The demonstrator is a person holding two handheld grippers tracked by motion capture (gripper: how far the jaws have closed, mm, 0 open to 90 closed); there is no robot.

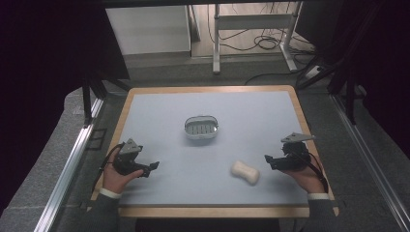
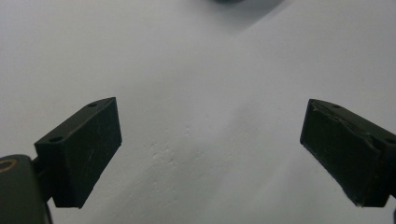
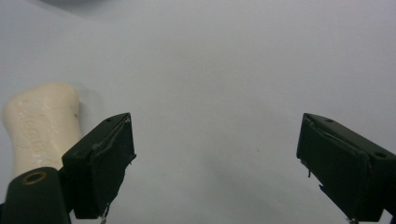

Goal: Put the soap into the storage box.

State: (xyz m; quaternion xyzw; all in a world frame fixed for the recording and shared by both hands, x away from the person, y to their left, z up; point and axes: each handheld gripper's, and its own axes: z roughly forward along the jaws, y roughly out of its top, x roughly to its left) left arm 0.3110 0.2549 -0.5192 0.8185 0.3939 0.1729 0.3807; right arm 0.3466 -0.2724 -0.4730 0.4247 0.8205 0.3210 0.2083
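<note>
A cream bar of soap (image 1: 245, 172) with a waisted shape lies on the pale blue mat toward the front right. An oval grey-white soap dish (image 1: 201, 127) with a slotted insert sits at the mat's middle. My left gripper (image 1: 151, 169) rests at the front left, held in a hand, open with nothing between its jaws (image 2: 210, 158). My right gripper (image 1: 269, 160) is at the right, just right of the soap, open and empty (image 3: 215, 168). In the right gripper view the soap (image 3: 39, 126) lies outside the left jaw.
The pale blue mat (image 1: 159, 111) covers a table with a wooden rim (image 1: 212, 211). Beyond the far edge are a white cabinet (image 1: 150, 29), desk legs (image 1: 216, 48) and floor cables. Metal rails (image 1: 72, 159) run along both sides.
</note>
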